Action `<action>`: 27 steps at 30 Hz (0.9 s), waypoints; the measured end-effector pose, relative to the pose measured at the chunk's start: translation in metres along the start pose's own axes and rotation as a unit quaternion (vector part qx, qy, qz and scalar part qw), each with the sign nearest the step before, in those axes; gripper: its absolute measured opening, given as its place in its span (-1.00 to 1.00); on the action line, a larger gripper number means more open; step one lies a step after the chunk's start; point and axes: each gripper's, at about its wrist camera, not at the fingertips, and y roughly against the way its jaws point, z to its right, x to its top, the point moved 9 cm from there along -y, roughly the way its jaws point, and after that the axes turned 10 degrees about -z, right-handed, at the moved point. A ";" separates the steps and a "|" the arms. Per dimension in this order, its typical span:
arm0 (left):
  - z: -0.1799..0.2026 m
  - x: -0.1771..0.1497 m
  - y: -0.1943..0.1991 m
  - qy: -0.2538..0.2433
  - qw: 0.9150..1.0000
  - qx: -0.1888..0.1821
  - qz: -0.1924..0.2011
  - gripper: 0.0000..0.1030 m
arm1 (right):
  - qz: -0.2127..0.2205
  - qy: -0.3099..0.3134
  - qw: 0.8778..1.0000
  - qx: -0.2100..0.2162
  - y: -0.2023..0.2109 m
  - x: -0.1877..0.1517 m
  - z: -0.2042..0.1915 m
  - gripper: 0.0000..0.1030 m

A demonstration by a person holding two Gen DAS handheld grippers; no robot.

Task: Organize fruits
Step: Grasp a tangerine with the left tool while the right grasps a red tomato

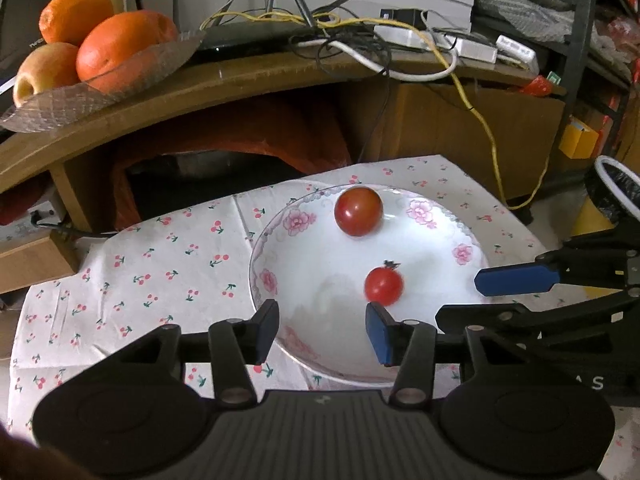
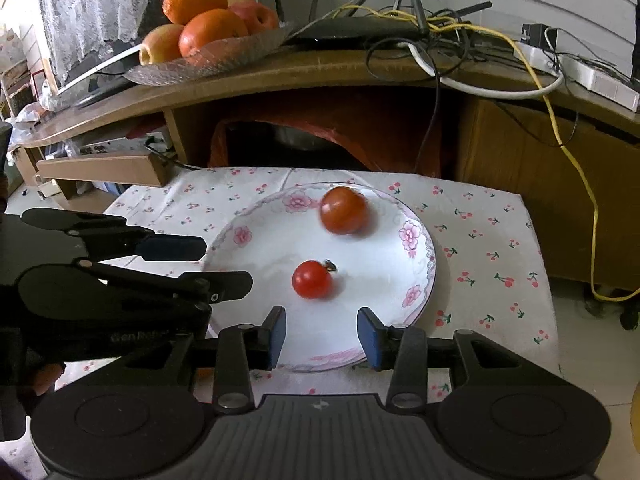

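Red fruits, both loose in floral plate [image 2: 420,240]: big tomato [image 2: 343,210] at far rim, small tomato [image 2: 312,279] mid-dish. Left gripper [image 1: 323,330] and right gripper [image 2: 321,333] both spread, holding nothing, hovering over near rim. Risks: round fruit rolls off pad [image 2: 366,338] on closing; grippers near each other, could collide; plate may slide on cloth [image 2: 480,248]. Big tomato blurred. Near plate edge hidden behind fingers.
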 end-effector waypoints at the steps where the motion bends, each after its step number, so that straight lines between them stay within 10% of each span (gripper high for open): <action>1: 0.001 -0.002 0.005 -0.001 1.000 -0.004 0.001 0.03 | 0.002 -0.002 1.000 0.000 0.005 -0.003 -0.002 -0.19; 18: 0.019 -0.095 0.094 -0.002 1.000 0.006 -0.014 0.03 | -0.006 0.020 1.000 -0.011 0.065 -0.057 -0.044 -0.05; 27: 0.028 -0.113 0.060 0.015 0.999 -0.022 -0.033 0.03 | -0.030 0.068 0.997 -0.017 0.034 -0.063 -0.044 0.05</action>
